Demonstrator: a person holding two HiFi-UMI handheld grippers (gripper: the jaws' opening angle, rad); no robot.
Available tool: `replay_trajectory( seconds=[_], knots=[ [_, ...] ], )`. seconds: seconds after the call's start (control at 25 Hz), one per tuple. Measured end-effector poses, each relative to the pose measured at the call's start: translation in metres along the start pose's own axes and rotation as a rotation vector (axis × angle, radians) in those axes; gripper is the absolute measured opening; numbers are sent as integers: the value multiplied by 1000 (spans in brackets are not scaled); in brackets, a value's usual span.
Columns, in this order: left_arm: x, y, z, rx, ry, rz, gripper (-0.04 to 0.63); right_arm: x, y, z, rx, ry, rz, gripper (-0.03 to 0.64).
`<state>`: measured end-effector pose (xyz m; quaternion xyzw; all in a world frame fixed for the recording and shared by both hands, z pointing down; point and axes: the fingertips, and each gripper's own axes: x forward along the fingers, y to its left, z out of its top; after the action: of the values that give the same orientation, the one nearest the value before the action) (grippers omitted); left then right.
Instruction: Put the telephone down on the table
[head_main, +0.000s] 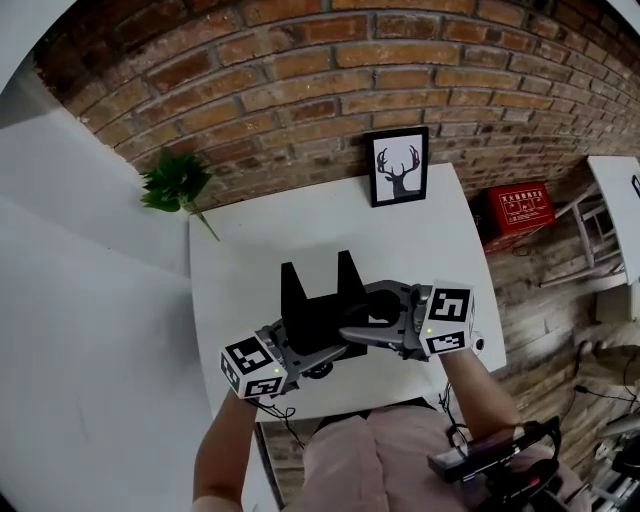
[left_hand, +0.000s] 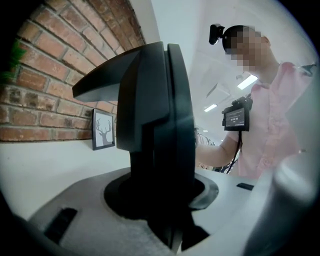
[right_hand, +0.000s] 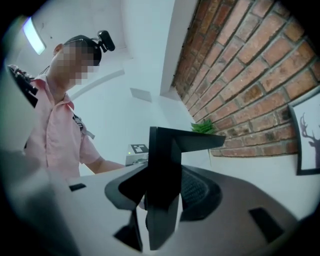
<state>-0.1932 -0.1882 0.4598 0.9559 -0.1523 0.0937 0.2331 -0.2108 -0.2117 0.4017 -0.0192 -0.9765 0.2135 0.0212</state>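
The telephone (head_main: 318, 300) is a black angular piece with two upright prongs, held over the near half of the white table (head_main: 250, 250). My left gripper (head_main: 316, 352) comes in from the lower left and is shut on its near lower edge. My right gripper (head_main: 362, 312) comes in from the right and is shut on its right side. In the left gripper view the telephone (left_hand: 155, 135) stands upright between the jaws. The right gripper view shows the telephone (right_hand: 162, 175) clamped the same way. Whether its base touches the table is hidden.
A framed deer picture (head_main: 399, 166) leans on the brick wall (head_main: 330, 80) at the table's far edge. A green plant (head_main: 177, 182) sits at the far left corner. A red box (head_main: 520, 210) lies on the floor to the right. The person's legs are against the near edge.
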Motion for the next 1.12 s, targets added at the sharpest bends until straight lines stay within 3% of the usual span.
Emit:
replay_trajectory(
  seconds=[0.36,1.12],
  knots=[
    [16,18,-28,-115,-17,-30,167,-3,-26,-31,78,38,-41,186],
    [42,38,-77,-242,9,-33,169,-11,-58,-86,196,106,-82,198]
  ],
)
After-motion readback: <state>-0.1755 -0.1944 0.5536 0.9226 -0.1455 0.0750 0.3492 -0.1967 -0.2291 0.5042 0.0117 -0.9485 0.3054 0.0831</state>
